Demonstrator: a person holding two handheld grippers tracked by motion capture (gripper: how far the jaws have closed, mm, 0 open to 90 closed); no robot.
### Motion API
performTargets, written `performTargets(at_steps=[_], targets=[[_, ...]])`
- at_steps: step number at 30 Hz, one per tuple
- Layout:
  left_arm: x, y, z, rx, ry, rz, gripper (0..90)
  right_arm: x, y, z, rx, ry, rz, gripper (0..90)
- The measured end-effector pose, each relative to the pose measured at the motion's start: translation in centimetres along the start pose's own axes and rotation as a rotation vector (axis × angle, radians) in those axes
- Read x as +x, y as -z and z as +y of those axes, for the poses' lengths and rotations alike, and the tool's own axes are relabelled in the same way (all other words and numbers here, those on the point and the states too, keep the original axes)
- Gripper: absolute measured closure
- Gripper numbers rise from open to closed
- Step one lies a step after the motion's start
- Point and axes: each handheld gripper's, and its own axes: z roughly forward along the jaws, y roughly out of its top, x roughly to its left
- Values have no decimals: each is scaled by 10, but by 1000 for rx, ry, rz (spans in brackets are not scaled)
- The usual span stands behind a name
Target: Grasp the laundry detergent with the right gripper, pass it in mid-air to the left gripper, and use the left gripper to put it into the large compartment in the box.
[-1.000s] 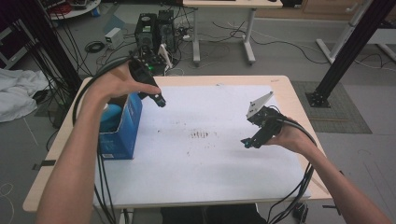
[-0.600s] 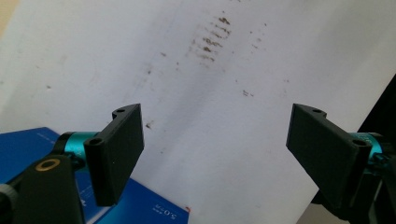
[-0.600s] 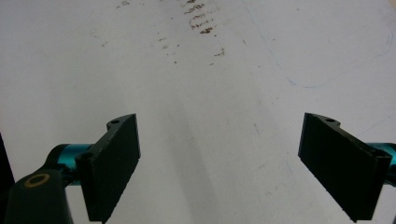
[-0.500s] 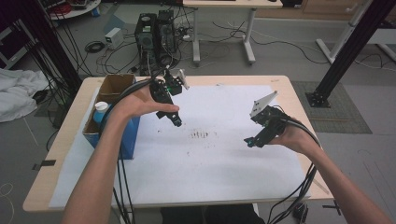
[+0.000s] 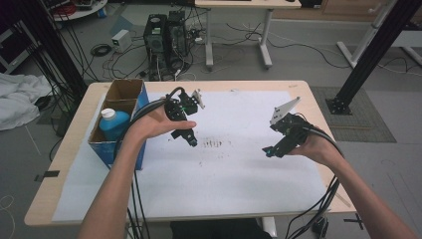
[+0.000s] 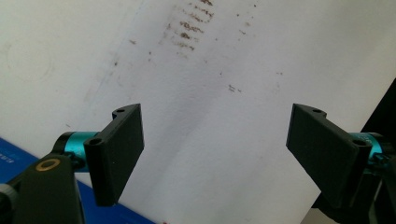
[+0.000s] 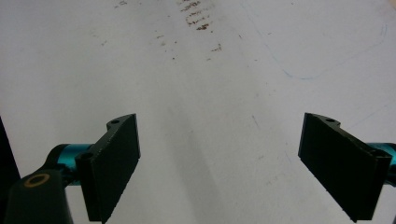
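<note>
Here both grippers hang over the white paper sheet (image 5: pixel 209 169) that covers the wooden table (image 5: pixel 74 144), and neither has hold of anything. The left gripper (image 5: pixel 191 141) is held above the sheet a little left of its middle, jaws pointing down and toward the person; in the left gripper view (image 6: pixel 215 149) its two black jaws stand wide apart with only bare paper between them. Just beyond its tips lies a patch of small brown smudges (image 5: pixel 214 144) — the same marks show near the top of the left gripper view (image 6: pixel 187 28) and of the right gripper view (image 7: pixel 196 16).

The right gripper (image 5: pixel 271 151) is held over the right part of the sheet, well apart from the left one, with its grey three-cornered plate tilted up behind it. Its jaws too are spread wide in the right gripper view (image 7: pixel 219 163), nothing between them but paper — and a faint blue pen outline (image 7: pixel 327 56) drawn on it farther off.

At the table's left edge stands an open blue cardboard box (image 5: pixel 127 149). A blue bottle with a white cap (image 5: pixel 113 122) stands upright inside it, near the left forearm but not touched.
</note>
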Motion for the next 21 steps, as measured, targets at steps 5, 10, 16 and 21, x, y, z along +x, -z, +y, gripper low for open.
performTargets(at_steps=[5,10,16,21], targets=[[-2,-2,-2,-20,10,1,192,-1,1,0,-9,-9,-2,120],[-3,-7,-5,-8,9,-4,192,0,2,2,-8,-12,-5,120],[-4,-9,-6,1,8,-9,192,1,3,3,-6,-9,-10,120],[-4,-10,-5,5,3,-10,192,1,3,2,-7,-15,-12,120]])
